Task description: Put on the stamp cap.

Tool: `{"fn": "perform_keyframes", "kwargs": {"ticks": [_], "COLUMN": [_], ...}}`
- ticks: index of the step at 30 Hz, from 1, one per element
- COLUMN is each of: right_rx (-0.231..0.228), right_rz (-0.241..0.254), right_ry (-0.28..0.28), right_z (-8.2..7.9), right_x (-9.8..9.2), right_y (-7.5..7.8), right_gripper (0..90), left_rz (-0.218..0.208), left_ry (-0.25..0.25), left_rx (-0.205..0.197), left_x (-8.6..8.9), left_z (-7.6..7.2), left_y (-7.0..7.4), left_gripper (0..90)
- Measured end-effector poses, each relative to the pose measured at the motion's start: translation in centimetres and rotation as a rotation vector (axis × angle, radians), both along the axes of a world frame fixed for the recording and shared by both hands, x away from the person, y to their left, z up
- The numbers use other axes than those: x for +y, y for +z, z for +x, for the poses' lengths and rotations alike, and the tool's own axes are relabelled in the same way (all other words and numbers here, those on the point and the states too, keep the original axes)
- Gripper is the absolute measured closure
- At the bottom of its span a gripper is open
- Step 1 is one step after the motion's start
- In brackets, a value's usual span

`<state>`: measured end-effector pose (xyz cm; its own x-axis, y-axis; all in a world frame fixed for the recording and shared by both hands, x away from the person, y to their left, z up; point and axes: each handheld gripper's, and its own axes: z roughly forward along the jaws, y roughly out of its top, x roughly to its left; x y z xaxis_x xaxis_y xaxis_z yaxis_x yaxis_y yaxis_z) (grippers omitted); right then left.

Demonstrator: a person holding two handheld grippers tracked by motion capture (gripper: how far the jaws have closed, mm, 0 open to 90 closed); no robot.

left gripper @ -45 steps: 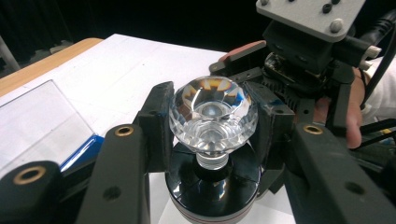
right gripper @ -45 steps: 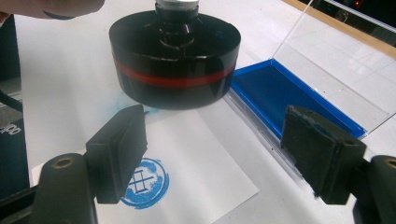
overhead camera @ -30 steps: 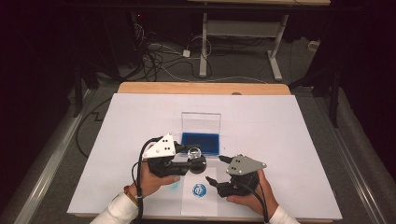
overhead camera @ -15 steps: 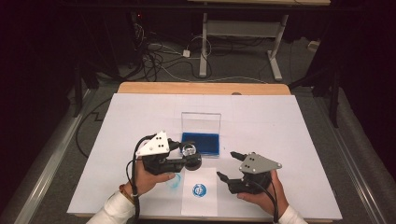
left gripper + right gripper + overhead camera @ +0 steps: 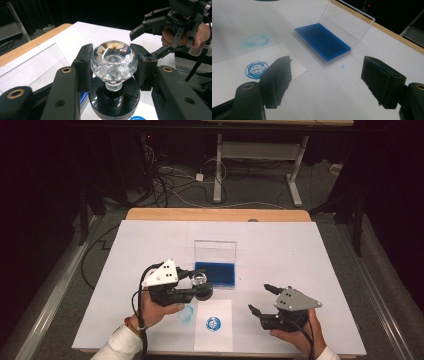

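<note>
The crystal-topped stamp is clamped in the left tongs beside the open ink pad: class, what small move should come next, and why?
Probably carry the stamp over the blue ink pad and press it down. The left tongs grip its crystal knob firmly, the pad's lid stands open right beside it, and the right tongs are empty and apart. The paper already carries one blue print.

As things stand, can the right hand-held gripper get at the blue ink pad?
Probably yes. The right hand-held gripper is open and empty, with bare table between it and the ink pad, whose lid stands open. The left hand-held gripper holds the stamp off to the pad's side.
</note>
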<state>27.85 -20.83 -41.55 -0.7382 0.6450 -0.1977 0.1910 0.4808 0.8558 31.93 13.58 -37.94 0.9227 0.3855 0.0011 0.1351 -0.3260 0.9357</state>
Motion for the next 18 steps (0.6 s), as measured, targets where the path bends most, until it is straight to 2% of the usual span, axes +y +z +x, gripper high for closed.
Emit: {"fn": "perform_keyframes", "kwargs": {"ticks": [3,11,18], "right_rx": [-0.001,-0.021,-0.006], "right_rz": [0.007,-0.014,-0.009], "right_ry": [-0.011,-0.06,-0.084], "right_z": [-0.1,-0.4,-0.5], "right_x": [-0.8,-2.6,-3.5], "right_y": [0.0,0.0,-0.7], "right_gripper": [24.5,24.6,22.3], "left_rz": [0.005,-0.001,-0.007], "left_ry": [0.006,0.022,0.043], "left_rx": [0.0,-0.003,-0.008], "left_x": [0.1,0.8,1.3], "left_z": [0.0,0.3,0.2], "left_y": [0.0,0.1,0.3], "left_gripper": [54.3,54.3,54.3]}}
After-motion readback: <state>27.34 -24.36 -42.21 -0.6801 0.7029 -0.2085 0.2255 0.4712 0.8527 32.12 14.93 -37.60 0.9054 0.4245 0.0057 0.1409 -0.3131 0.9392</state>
